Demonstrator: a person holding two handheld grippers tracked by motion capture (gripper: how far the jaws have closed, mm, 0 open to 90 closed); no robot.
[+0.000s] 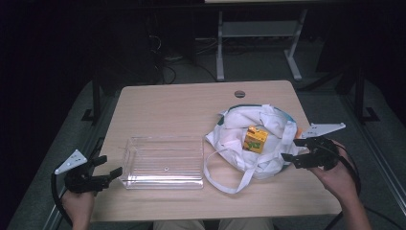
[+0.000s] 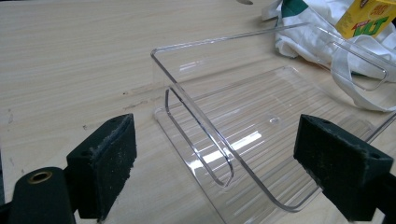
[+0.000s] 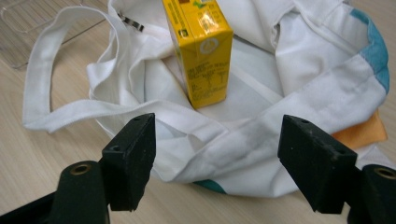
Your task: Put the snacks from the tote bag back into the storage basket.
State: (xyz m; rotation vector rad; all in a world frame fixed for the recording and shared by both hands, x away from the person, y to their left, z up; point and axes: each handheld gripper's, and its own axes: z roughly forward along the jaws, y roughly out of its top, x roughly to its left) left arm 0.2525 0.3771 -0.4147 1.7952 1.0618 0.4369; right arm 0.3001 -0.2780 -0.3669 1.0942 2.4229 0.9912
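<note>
A clear plastic bin [image 1: 163,162] [image 2: 261,126] stands empty on the wooden table, left of centre. To its right lies a crumpled white cloth bag [image 1: 253,139] [image 3: 289,93] with a teal edge. A yellow drink carton [image 1: 255,138] [image 3: 201,46] [image 2: 369,16] stands on the bag's folds. My left gripper [image 1: 106,167] [image 2: 215,163] is open at the bin's left end, its jaws either side of the near corner. At the bag's right edge my right gripper [image 1: 294,149] [image 3: 217,158] is open, pointing at the carton, holding nothing.
The bag's long straps [image 1: 225,177] trail toward the table's front edge. Something orange [image 3: 362,130] peeks from under the bag. A round cable hole [image 1: 240,94] sits near the table's far edge. Beyond the table stand white desk legs [image 1: 220,52] and cables on a dark floor.
</note>
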